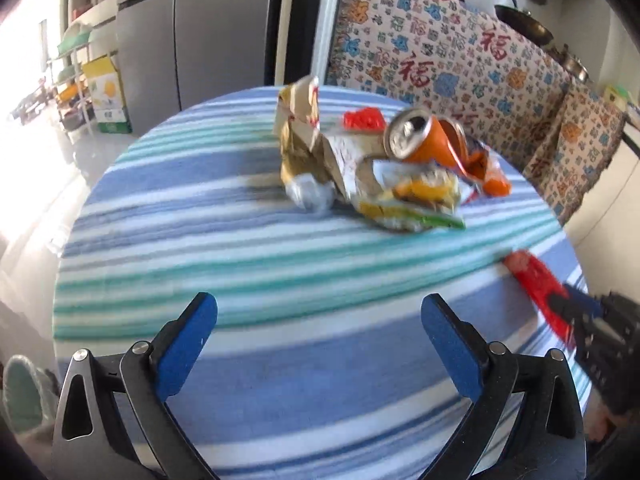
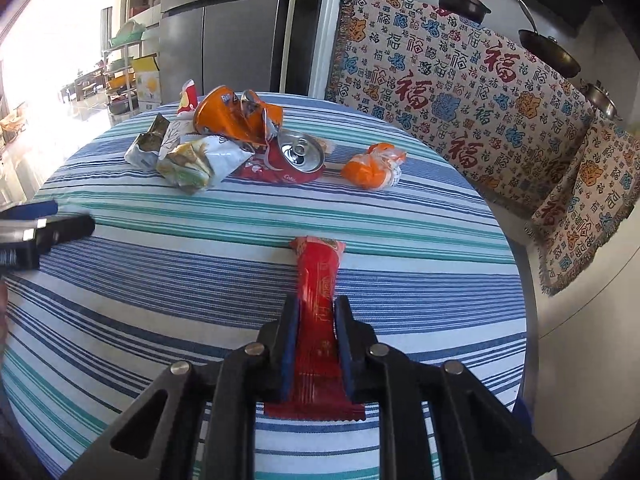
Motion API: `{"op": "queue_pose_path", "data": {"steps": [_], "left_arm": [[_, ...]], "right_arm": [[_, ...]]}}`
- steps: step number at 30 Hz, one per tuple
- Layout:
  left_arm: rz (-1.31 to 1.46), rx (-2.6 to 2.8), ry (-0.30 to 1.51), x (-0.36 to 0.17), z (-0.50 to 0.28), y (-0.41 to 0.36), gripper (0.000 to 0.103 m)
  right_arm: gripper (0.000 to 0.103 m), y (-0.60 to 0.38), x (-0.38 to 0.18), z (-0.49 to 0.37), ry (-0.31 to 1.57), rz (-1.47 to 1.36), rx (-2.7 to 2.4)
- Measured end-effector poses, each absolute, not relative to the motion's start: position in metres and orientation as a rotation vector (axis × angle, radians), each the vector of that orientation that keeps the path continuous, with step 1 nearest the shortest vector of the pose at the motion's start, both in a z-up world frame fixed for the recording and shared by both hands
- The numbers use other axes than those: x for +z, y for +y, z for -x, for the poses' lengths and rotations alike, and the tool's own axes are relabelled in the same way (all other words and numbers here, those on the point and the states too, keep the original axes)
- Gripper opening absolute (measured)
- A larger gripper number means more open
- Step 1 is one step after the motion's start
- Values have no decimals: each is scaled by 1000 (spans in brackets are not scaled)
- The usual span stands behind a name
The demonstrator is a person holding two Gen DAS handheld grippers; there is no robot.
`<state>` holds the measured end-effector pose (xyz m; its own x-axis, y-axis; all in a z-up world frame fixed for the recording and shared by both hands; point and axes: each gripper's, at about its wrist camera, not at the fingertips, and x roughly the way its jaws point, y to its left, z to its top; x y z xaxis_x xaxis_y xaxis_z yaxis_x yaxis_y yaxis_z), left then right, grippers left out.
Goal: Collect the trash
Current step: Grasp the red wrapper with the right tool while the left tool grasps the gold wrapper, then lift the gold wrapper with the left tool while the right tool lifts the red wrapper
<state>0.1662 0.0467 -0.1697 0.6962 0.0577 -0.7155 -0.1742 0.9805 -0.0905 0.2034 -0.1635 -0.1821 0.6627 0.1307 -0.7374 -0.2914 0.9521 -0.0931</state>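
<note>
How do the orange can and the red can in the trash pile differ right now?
The orange can is crushed and torn open along its side, while the red can is flattened but not visibly torn. The orange can sits higher, propped on the wrappers at the back of the pile; the red can lies low on the striped tablecloth at the pile's front edge, its silver top facing the right wrist camera. Both are crumpled drink cans touching each other.

Black left gripper (image 1: 319,320), blue pads (image 1: 188,344), silver rivets
</note>
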Motion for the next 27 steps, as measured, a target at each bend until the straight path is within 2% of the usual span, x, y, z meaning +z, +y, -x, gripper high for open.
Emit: {"op": "queue_pose_path", "data": {"steps": [4, 9, 10, 11, 12, 13, 17, 20, 22, 23, 24, 27], "left_arm": [[151, 103, 781, -157, -214, 62, 92], [185, 90, 814, -167, -247, 74, 84], [187, 75, 824, -170, -250, 75, 76], [183, 63, 837, -173, -252, 75, 61], [179, 46, 849, -177, -253, 75, 54], [179, 26, 857, -179, -253, 76, 35], [123, -17, 862, -177, -238, 73, 30], [75, -51, 886, -167, -211, 68, 30], [65, -104, 924, -161, -192, 63, 30], [56, -134, 940, -159, -180, 59, 30], [46, -156, 953, -157, -171, 54, 30], [14, -191, 973, -157, -149, 36, 35]], "right_arm": [[20, -166, -178, -212, 802, 162, 256], [21, -171, -175, -214, 784, 149, 253], [21, -173, -175, -214, 783, 144, 252], [20, -175, -175, -215, 782, 139, 250], [21, -178, -174, -216, 781, 136, 245], [21, -181, -174, -217, 783, 132, 242], [21, -193, -180, -225, 822, 88, 260], [21, -194, -187, -228, 867, 54, 300], [32, -192, -191, -229, 895, 34, 335], [44, -191, -193, -228, 901, 26, 345], [50, -189, -194, -227, 906, 23, 352], [50, -184, -201, -229, 937, 18, 369]]}}
